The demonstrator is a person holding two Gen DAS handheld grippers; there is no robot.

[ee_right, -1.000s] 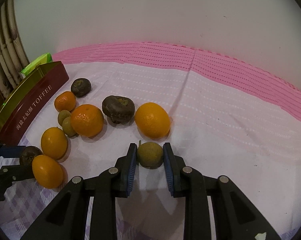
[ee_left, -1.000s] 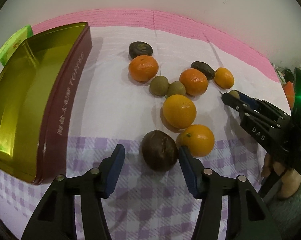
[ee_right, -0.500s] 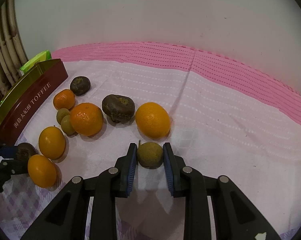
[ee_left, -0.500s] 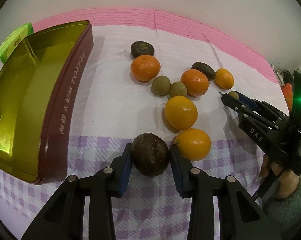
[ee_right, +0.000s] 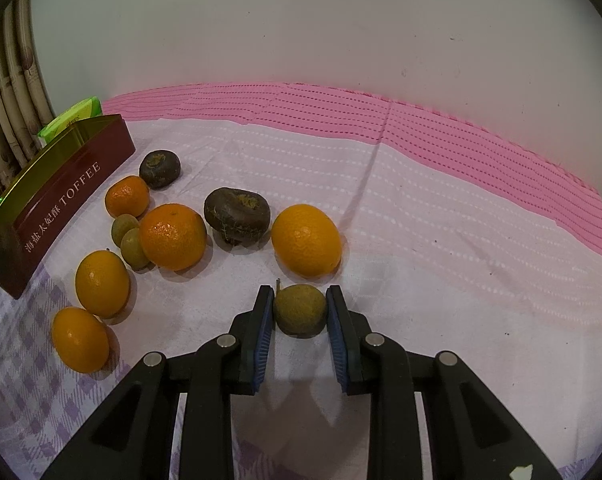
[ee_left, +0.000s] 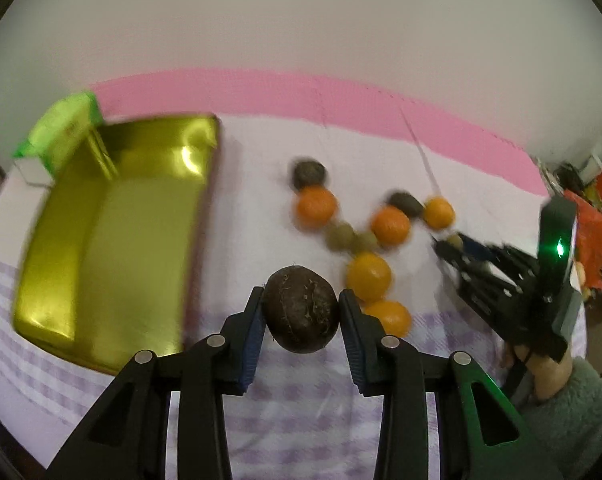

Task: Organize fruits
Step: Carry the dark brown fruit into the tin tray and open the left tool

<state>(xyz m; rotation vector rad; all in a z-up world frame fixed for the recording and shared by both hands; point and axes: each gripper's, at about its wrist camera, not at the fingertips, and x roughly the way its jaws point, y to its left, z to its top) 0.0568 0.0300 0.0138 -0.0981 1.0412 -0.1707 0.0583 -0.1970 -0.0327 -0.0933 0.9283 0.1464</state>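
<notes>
My left gripper [ee_left: 300, 316] is shut on a dark brown round fruit [ee_left: 301, 314] and holds it above the cloth, just right of the gold toffee tin [ee_left: 113, 232]. Several oranges [ee_left: 368, 275] and small green fruits [ee_left: 341, 236] lie blurred beyond it. On the right of that view, my right gripper [ee_left: 447, 242] reaches in from a sleeved hand. In the right wrist view my right gripper [ee_right: 300, 310] is shut on a small green-brown fruit [ee_right: 300, 310] resting on the cloth. Oranges [ee_right: 306, 239], two dark fruits [ee_right: 237, 216] and green ones [ee_right: 133, 246] lie to its left.
The toffee tin [ee_right: 61, 196] stands open at the left with a green box [ee_right: 71, 118] behind it. A pink cloth band [ee_right: 421, 128] runs along the wall. Orange clutter [ee_left: 593, 236] sits off the table's right end.
My left gripper closed on the dark brown fruit and lifted it off the cloth, so the table looks farther away and blurred. The right gripper stayed still on the small green fruit.
</notes>
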